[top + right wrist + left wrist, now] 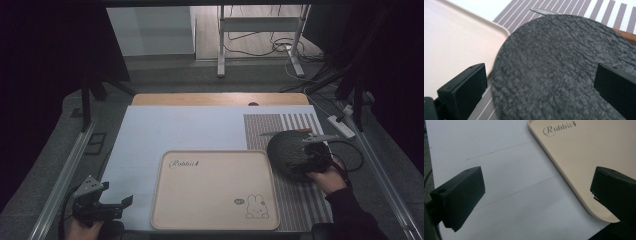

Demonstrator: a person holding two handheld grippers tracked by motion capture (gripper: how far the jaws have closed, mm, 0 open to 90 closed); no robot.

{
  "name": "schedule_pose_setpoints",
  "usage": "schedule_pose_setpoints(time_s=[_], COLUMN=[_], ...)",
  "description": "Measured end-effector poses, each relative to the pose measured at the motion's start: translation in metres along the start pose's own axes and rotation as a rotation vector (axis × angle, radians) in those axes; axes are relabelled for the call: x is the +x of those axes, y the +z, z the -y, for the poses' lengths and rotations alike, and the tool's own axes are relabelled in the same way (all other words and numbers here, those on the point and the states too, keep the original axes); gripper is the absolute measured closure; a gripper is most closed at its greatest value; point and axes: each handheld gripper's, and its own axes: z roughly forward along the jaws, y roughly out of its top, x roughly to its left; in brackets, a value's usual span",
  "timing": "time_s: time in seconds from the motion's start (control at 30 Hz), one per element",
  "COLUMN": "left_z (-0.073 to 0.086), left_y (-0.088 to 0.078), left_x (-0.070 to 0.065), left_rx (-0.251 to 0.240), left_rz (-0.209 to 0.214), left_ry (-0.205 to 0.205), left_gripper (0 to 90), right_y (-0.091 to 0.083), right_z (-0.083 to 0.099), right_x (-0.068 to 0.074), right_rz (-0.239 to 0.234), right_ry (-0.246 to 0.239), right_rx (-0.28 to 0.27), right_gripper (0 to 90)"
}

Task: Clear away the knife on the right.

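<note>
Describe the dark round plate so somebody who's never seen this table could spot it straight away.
Start at the big beige rectangular tray printed with a rabbit, in the middle of the table. Just past its far right corner, on the grey striped placemat, sits the dark grey round plate with a rough, stone-like surface. It is the one dark, round thing there, and the right claw is open around it.

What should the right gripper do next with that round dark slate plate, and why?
Probably ease forward and close on the slate plate's near edge. The right gripper stands open, its fingers either side of the round dark slate plate, which rests on the striped placemat beside the beige tray. Whether the fingers already reach its rim is unclear.
</note>
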Motion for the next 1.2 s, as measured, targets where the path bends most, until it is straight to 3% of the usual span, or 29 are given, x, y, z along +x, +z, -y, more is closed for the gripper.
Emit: schedule_pose_setpoints(time_s=[0.3, 0.63, 1.2], left_z=[0.0, 0.0, -0.001], left_y=[0.0, 0.001, 0.002], left_x=[0.0, 0.0, 0.0], left_rx=[0.001, 0.007, 0.015], left_rz=[0.0, 0.002, 0.004], left_ry=[0.0, 0.002, 0.001], left_gripper=[0.0, 0.0, 0.0], right_y=[0.023, 0.042, 0.073], right_z=[-0.017, -0.036, -0.062], right_x=[-0.017, -0.04, -0.064], right_rz=[0.042, 0.056, 0.072], right_ry=[0.009, 0.064, 0.093], right_rx=[0.043, 0.06, 0.082], right_gripper=[0.0, 0.0, 0.0])
